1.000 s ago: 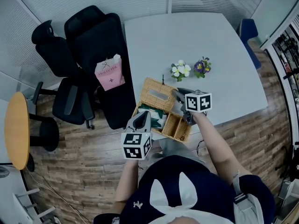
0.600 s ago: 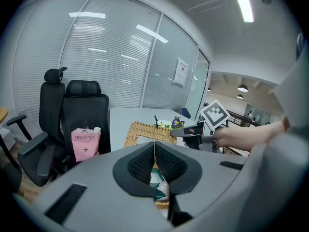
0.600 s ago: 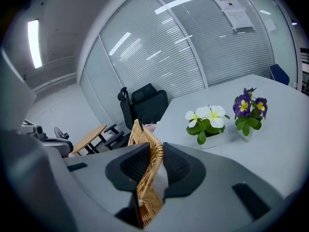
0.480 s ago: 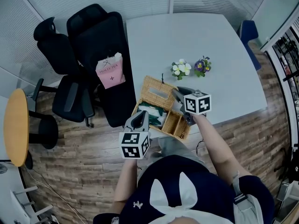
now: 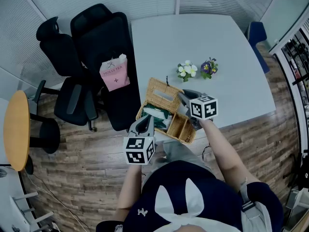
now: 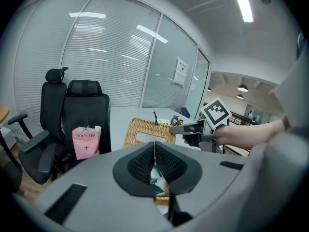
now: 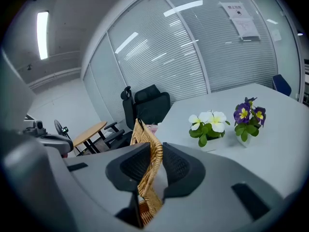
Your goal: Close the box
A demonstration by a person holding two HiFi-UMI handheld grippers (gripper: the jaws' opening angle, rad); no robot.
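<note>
**Lid Held Open: Closing Stroke Not Yet Started**

**Change of state.** Over the last second the scene barely alters. The right gripper (image 7: 154,164) rolls slightly about its own axis, and the lid (image 5: 161,94) it carries tips with it by a small amount. The lid is not lowered and still stands raised at the far side of the box (image 5: 179,127). The task therefore appears to be at its start, with the whole downward swing of the lid still to do.

**Tool state.**
- Right gripper: clenched on the lid's woven edge. The wicker rim runs up between the two pads, which press on it from both sides.
- Left gripper (image 6: 154,161): jaws closed against each other with nothing between them. It hovers over the near left corner of the box, apart from the lid.

**Location of the box.** The box sits at the near edge of the grey table (image 5: 193,42), directly in front of the person and between the two grippers.

**Containers and contents.**
- Box, left compartment: green-and-white packets (image 5: 153,114). They appear to lie below the rim, so they should not obstruct closing.
- Box, right section: divided wicker cells that look empty.
- Pink paper bag (image 5: 115,74): stands on a black chair (image 5: 104,37); contents cannot be determined.
- White flowers (image 5: 186,71) and purple flowers (image 5: 208,68): stand on the table beyond the box.
</note>
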